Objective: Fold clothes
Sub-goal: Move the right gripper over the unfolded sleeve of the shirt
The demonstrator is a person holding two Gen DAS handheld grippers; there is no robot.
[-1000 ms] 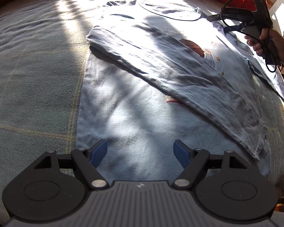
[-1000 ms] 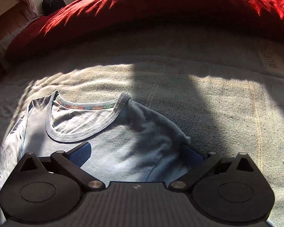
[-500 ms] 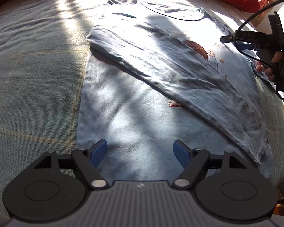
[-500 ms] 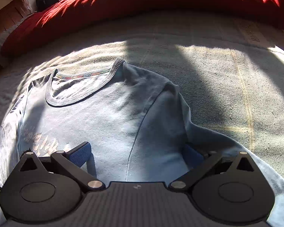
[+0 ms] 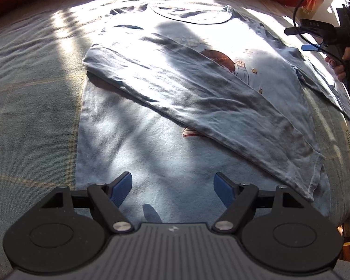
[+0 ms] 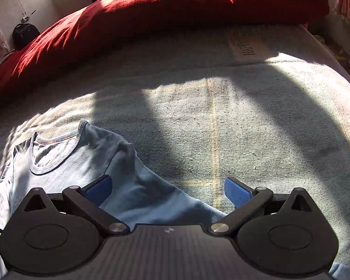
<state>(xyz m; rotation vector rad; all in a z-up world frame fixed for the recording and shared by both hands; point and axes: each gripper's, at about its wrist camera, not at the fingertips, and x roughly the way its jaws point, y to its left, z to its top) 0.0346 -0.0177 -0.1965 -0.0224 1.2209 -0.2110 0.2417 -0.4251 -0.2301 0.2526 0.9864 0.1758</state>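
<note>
Pale blue shirt [image 5: 151, 154] with cartoon print, grey-green checked bedcover [image 6: 221, 128], red duvet [image 6: 175, 11], blue gripper pads [image 5: 121, 187]

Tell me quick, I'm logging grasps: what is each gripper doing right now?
Left gripper: jaws open, holding nothing, above the light blue shirt.
Right gripper: jaws open, holding nothing, over the shirt's sleeve.

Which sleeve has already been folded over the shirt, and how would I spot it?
On the grey-green bedspread lies a light blue long-sleeved shirt. The folded sleeve crosses its chest diagonally, partly covering the cartoon print. The other sleeve lies out to the shirt's side.
</note>
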